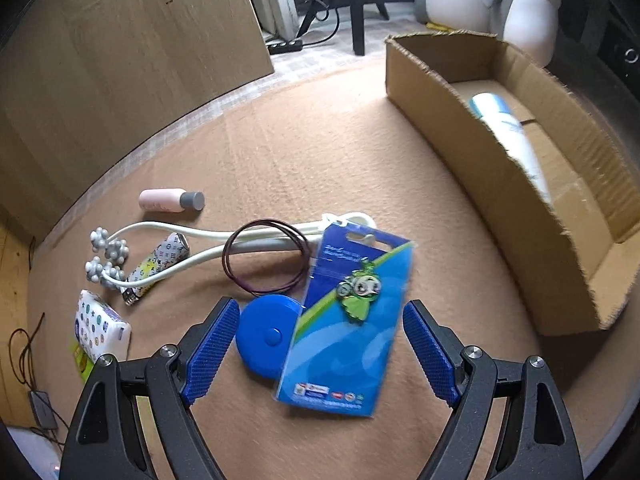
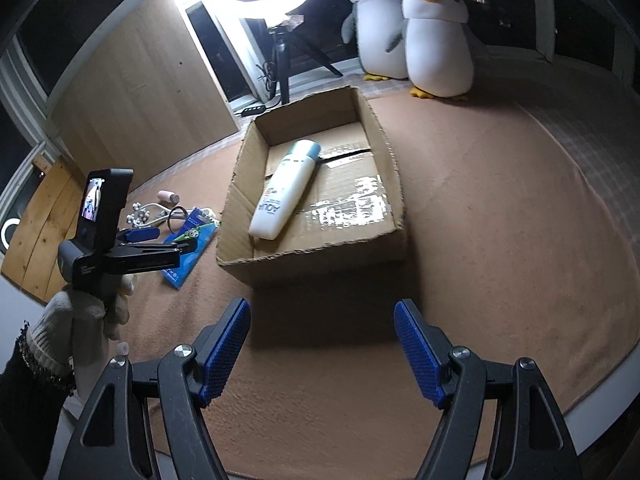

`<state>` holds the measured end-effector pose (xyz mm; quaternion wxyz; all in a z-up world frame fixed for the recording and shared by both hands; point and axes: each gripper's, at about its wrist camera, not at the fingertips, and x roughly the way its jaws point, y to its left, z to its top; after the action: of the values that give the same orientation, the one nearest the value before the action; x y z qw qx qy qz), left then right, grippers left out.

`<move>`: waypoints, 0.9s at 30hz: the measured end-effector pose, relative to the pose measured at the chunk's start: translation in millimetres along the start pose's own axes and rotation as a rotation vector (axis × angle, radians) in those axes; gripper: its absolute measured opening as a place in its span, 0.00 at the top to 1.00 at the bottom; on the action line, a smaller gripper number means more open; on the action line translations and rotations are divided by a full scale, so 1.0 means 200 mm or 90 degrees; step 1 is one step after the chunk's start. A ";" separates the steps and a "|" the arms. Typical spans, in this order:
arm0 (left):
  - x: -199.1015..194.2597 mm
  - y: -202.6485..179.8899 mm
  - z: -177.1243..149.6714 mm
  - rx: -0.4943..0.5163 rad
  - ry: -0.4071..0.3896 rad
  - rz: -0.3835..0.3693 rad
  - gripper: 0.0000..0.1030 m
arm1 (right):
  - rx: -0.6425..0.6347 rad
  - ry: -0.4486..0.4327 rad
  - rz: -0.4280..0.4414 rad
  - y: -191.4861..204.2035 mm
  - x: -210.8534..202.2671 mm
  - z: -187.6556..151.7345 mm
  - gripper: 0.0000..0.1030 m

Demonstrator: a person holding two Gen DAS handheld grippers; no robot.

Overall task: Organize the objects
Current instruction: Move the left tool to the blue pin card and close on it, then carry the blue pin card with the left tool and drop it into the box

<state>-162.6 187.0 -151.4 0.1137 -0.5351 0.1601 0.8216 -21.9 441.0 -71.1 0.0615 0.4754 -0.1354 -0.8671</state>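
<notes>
My left gripper (image 1: 320,344) is open above a blue card pack with a green pin (image 1: 344,320), which lies partly over a round blue tape measure (image 1: 266,334) on the tan carpet. Beyond them lie a dark hair-band ring (image 1: 264,256), a white roller massager (image 1: 120,252), a patterned tube (image 1: 156,266), a pink bottle (image 1: 170,200) and a tissue pack (image 1: 100,330). The open cardboard box (image 2: 280,258) holds a white lotion bottle (image 2: 286,190). My right gripper (image 2: 322,346) is open and empty in front of the box. The left gripper also shows in the right wrist view (image 2: 160,240).
Two plush penguins (image 2: 416,36) stand behind the box. A ring light on a tripod (image 2: 280,64) stands at the back. A wooden panel (image 1: 120,60) leans at the left. Cables (image 1: 24,360) lie off the carpet's left edge.
</notes>
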 end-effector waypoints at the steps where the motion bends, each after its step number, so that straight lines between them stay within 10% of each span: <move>1: 0.01 0.00 0.00 0.005 0.004 0.000 0.16 | 0.004 0.000 -0.001 -0.01 0.00 0.00 0.31; 27: 0.06 -0.23 -0.01 0.093 0.038 -0.087 0.32 | 0.064 0.020 0.014 -0.13 0.06 0.00 0.31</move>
<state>-148.7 227.9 -169.8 0.2031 -0.5595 0.1859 0.7818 -28.0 463.3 -89.4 0.0490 0.4899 -0.1830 -0.8509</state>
